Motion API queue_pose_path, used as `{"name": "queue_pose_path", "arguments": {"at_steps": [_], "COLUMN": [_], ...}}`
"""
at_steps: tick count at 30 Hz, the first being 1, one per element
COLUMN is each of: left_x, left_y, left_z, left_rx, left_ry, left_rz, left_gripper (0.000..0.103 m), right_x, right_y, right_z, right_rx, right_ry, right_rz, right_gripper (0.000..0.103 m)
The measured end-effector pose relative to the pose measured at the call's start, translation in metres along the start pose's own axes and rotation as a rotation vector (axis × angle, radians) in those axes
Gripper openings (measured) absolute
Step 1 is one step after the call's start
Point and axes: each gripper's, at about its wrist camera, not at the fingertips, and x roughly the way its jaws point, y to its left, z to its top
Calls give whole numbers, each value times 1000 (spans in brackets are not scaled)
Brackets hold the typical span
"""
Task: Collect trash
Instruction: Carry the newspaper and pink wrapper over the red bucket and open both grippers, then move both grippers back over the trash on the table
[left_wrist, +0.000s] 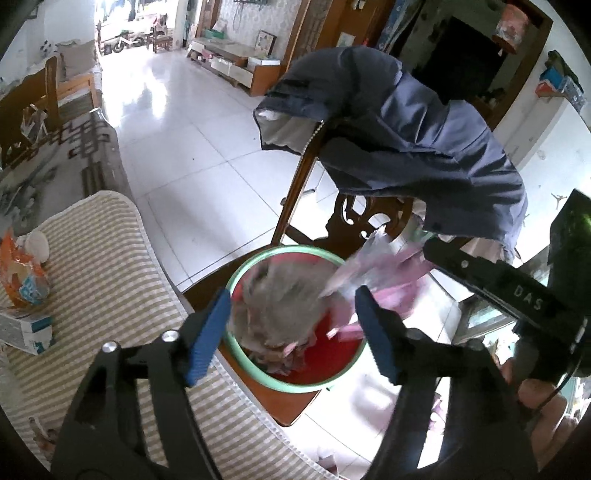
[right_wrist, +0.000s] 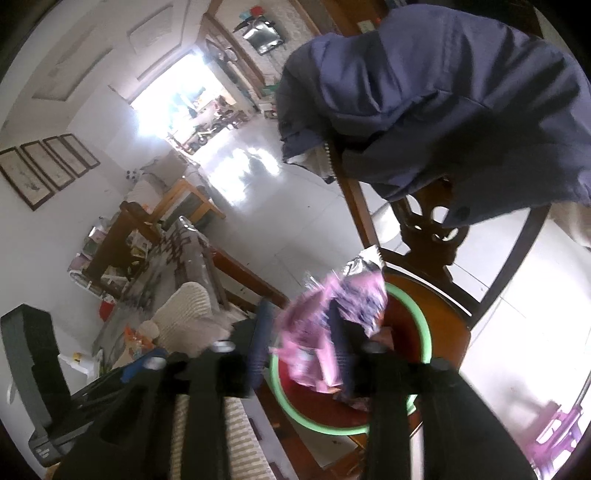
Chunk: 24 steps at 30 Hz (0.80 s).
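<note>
On the brown wooden chair (left_wrist: 295, 398), a green-rimmed red bin (left_wrist: 325, 354) is sitting; above it, the left gripper (left_wrist: 291, 328) is hanging spread apart, and the right gripper (right_wrist: 301, 347) is clamping a crinkled pink wrapper (right_wrist: 332, 306).

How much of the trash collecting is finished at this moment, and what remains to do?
Done: the red bin on the chair already holds crumpled grey paper and pink scraps. In hand: the right gripper has a pink wrapper between its fingers above the bin; the view is blurred. The left gripper is open and empty over the bin. Left: an orange packet and a small box remain on the striped cloth.
</note>
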Motion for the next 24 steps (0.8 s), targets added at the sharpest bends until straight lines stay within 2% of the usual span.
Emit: {"name": "queue_pose_path", "arguments": {"at_steps": [6, 12, 18, 24], "left_x": [-11, -32, -62, -100], "left_y": [6, 31, 85, 173], "left_z": [-1, -10, -28, -57], "left_rx": [-2, -46, -141, -333], "left_ry": [-28, -65, -111, -157], "left_rz": [12, 32, 102, 216], "left_gripper": [72, 73, 73, 73], "right_x": [0, 9, 23, 46], "right_y": [-1, 21, 56, 109], "right_z": [0, -8, -25, -53], "right_rx": [8, -32, -79, -141], "right_ry": [-1, 21, 59, 113], "right_rz": [-5, 1, 17, 40], "right_gripper": [52, 52, 53, 59]}}
